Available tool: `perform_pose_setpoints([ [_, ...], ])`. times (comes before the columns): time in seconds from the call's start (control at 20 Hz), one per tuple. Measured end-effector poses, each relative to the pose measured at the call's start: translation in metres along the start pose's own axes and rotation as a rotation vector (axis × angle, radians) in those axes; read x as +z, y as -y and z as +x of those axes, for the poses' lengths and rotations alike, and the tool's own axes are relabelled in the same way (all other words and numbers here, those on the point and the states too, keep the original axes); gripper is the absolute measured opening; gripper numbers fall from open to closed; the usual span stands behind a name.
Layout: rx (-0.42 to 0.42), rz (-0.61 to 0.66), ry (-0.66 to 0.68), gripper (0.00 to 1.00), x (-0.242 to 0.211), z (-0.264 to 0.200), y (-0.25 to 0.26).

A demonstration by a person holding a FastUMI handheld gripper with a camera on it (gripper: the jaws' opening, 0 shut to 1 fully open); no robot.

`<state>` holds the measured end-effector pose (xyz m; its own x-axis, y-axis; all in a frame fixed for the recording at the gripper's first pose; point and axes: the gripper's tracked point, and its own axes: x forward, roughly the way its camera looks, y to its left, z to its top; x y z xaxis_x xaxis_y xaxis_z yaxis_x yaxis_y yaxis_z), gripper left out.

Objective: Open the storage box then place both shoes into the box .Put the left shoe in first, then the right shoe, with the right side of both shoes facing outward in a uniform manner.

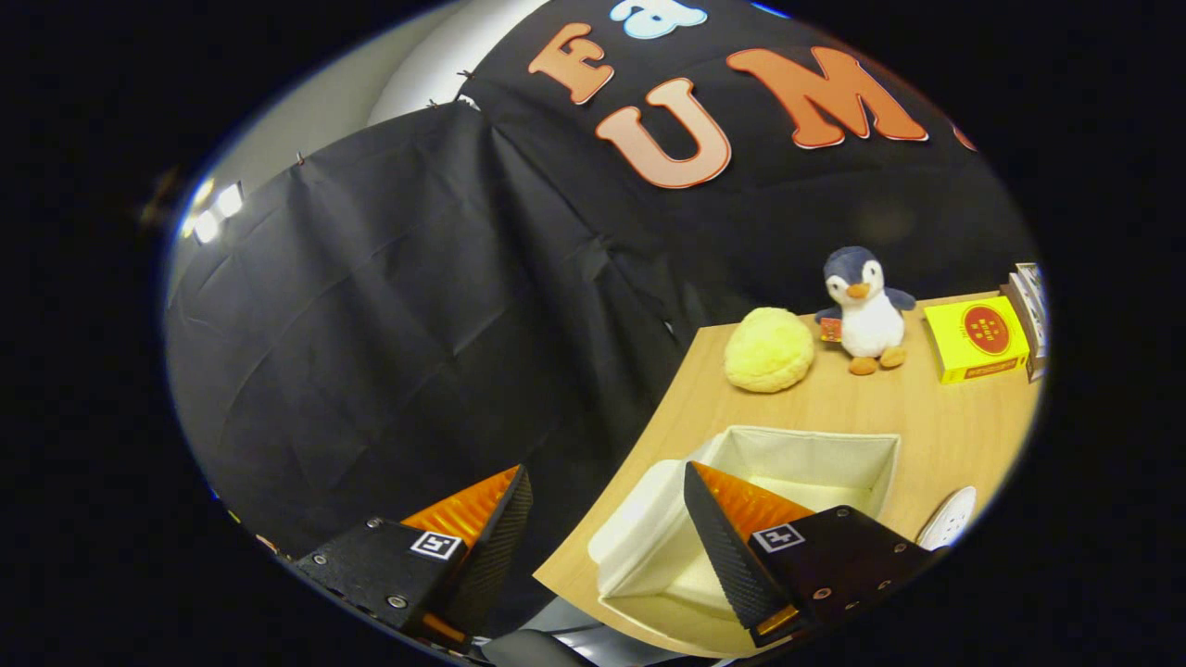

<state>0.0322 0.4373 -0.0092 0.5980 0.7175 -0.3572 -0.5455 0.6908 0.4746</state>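
The right finger (732, 547) hides part of the box (815, 463). Beside the box, a white shoe (950, 521) is mostly cut off.

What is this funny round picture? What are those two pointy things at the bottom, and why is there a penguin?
A person is holding a grabbing tool, and a small camera rides on it and looks forward. That lens bends everything, so the picture looks round. The two pointy things are the tongs; they stand wide apart and hold nothing. Between and just ahead of them is an open white box, with its lid hanging off the near side. It sits on a wooden table. Beyond the box stand a toy penguin, a fluffy yellow ball beside it, and a yellow carton. The penguin is just decoration. Something white peeks in beside the box; it is too cut off to name.
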Motion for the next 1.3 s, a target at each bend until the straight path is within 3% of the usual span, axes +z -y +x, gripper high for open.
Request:
perform_pose_setpoints([
  [0.3,-0.206,-0.009,0.02,0.98,-0.006,-0.049,0.101],
  [0.65,-0.429,0.017,-0.072,0.98,-0.057,-0.121,0.224],
  [1.1,-0.604,0.035,-0.269,0.99,-0.143,-0.179,0.321],
  [1.3,-0.626,0.064,-0.351,0.97,-0.176,-0.179,0.343],
])
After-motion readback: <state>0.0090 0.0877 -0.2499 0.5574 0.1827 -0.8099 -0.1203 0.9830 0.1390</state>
